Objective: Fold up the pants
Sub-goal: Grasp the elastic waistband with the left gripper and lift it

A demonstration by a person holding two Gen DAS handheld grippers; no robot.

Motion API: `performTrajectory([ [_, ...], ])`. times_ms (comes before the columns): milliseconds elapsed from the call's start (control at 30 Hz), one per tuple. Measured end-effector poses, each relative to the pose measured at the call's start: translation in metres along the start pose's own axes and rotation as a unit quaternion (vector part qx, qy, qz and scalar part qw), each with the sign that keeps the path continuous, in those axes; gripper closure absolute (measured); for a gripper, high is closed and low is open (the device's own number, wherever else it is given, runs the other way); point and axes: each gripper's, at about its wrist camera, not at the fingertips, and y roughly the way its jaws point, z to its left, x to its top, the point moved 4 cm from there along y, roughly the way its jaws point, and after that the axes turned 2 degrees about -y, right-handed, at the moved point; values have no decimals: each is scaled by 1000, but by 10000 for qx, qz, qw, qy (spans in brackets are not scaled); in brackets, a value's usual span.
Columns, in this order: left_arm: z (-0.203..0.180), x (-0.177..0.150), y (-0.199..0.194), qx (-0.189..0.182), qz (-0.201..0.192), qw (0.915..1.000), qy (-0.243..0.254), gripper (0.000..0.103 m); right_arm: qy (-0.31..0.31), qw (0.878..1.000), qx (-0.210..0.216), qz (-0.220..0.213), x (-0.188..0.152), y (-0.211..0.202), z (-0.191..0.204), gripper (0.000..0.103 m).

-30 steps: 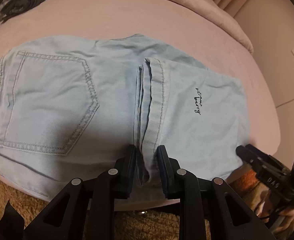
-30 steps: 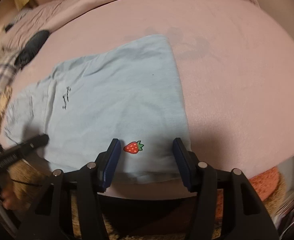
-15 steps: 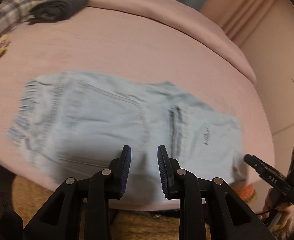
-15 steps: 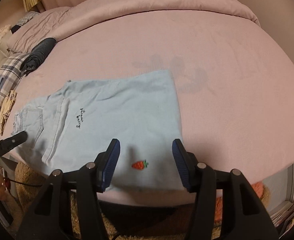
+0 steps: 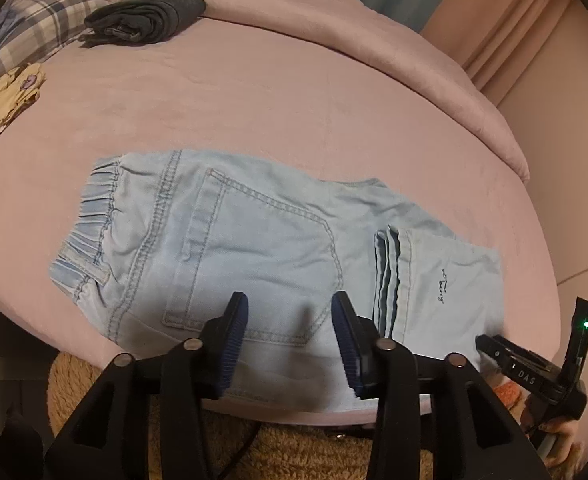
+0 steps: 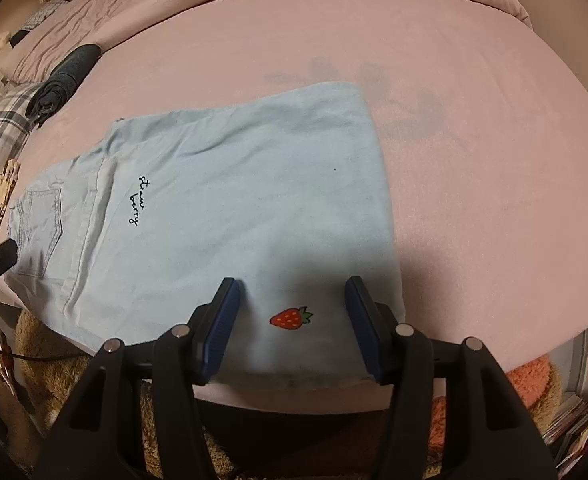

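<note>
On the pink bed (image 5: 278,92), the light-blue pants (image 5: 254,248) lie folded near the front edge, waistband to the left, leg hems stacked on the seat. Your left gripper (image 5: 290,332) hovers level over the back pocket (image 5: 254,264), jaws wide apart and holding nothing. Your right gripper (image 6: 290,328) sits low over the folded end, jaws spread either side of the strawberry patch (image 6: 291,317), gripping nothing.

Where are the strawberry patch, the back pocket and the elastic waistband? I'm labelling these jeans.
strawberry patch (image 6: 291,317), right wrist view, on the red fruit.
back pocket (image 5: 254,256), left wrist view, mid-panel.
elastic waistband (image 5: 90,212), left wrist view, on its gathers.
</note>
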Motion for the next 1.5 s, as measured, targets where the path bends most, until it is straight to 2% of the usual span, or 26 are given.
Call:
performTrajectory([
  [67, 6, 2, -4, 39, -18, 10000, -23, 57, 7, 10000, 52, 21, 5, -3, 5, 46],
  [233, 40, 13, -22, 269, -432, 9980, -374, 22, -518, 9965, 584, -315, 33, -22, 55, 46],
  [267, 52, 16, -26, 355, -521, 9966, -538, 21, -679, 9949, 658, -359, 36, -24, 69, 46],
  [400, 97, 19, -31, 854, -634, 9889, -1036, 20, -1263, 9855, 1085, -322, 39, -17, 128, 50],
  [500, 117, 17, -26, 999, -566, 9864, -1179, 20, -1520, 9797, 1298, -133, 36, 0, 161, 64],
  [600, 129, 15, -17, 1002, -456, 9852, -1314, 20, -1592, 9751, 1512, 315, 25, 26, 181, 77],
  [667, 132, 16, -9, 934, -390, 9861, -1320, 20, -1543, 9737, 1565, 605, 12, 44, 183, 79],
  [733, 132, 18, -1, 707, -354, 9879, -1336, 20, -1553, 9748, 1557, 362, 8, 43, 184, 83],
  [867, 136, 23, 24, 203, -163, 9866, -1609, 20, -1387, 9767, 1575, 454, 8, 43, 185, 83],
  [967, 130, 24, 27, 462, -254, 9879, -1456, 32, -1326, 9778, 1576, 392, 7, 43, 190, 83],
  [1000, 125, 23, 28, 368, -253, 9889, -1415, 47, -1328, 9780, 1565, 367, 6, 43, 190, 83],
  [1067, 120, 22, 27, 426, -266, 9888, -1405, 50, -1342, 9780, 1557, 352, 6, 42, 185, 83],
  [1100, 118, 22, 26, 422, -273, 9893, -1371, 56, -1325, 9781, 1566, 358, 6, 42, 185, 83],
  [1133, 117, 22, 24, 359, -283, 9885, -1438, 61, -1300, 9781, 1585, 370, 6, 42, 185, 83],
  [1300, 107, 28, 2, 104, -504, 9884, -1428, 76, -1138, 9783, 1686, 407, 9, 32, 172, 80],
  [1367, 101, 31, -5, 6, -561, 9891, -1364, 80, -1135, 9825, 1460, 243, 10, 23, 161, 79],
  [1500, 96, 33, -10, 105, -623, 9898, -1274, 80, -1059, 9922, 631, -194, 12, 1, 122, 72],
])
